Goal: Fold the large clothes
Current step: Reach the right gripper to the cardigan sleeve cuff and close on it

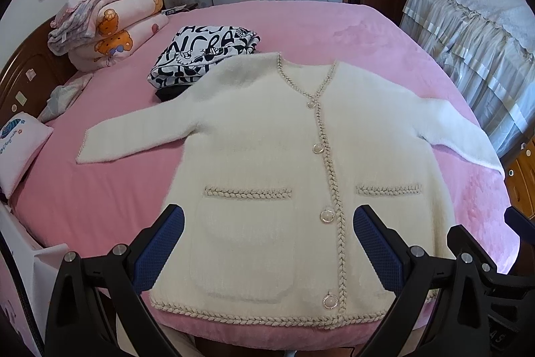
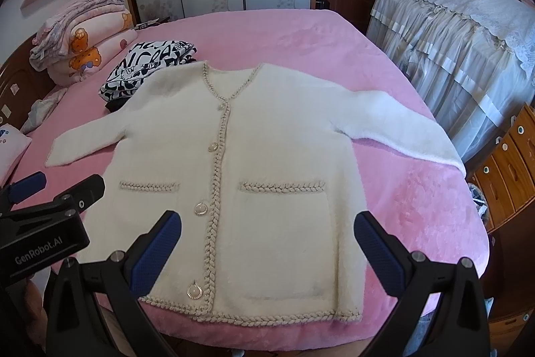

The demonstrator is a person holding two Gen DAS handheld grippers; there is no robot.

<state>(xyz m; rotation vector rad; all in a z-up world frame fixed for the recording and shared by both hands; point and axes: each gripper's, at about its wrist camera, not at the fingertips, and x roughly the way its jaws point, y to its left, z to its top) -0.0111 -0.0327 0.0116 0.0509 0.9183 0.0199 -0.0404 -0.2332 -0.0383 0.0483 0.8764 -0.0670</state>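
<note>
A cream fluffy cardigan (image 1: 267,136) with braided trim, pearl buttons and two pockets lies flat and face up on the pink bed (image 1: 334,25), both sleeves spread out. It also shows in the right wrist view (image 2: 267,129). My left gripper (image 1: 269,226) is open and empty, held above the cardigan's lower left front near the hem. My right gripper (image 2: 267,230) is open and empty above the lower right front. The left gripper's body (image 2: 50,206) shows at the left of the right wrist view.
A folded black-and-white printed garment (image 1: 204,56) lies by the cardigan's left shoulder. Stacked pink quilts (image 1: 107,19) sit at the headboard, a pillow (image 1: 20,149) at the left. A cloth-covered cabinet (image 2: 468,56) and wooden drawers (image 2: 511,169) stand right of the bed.
</note>
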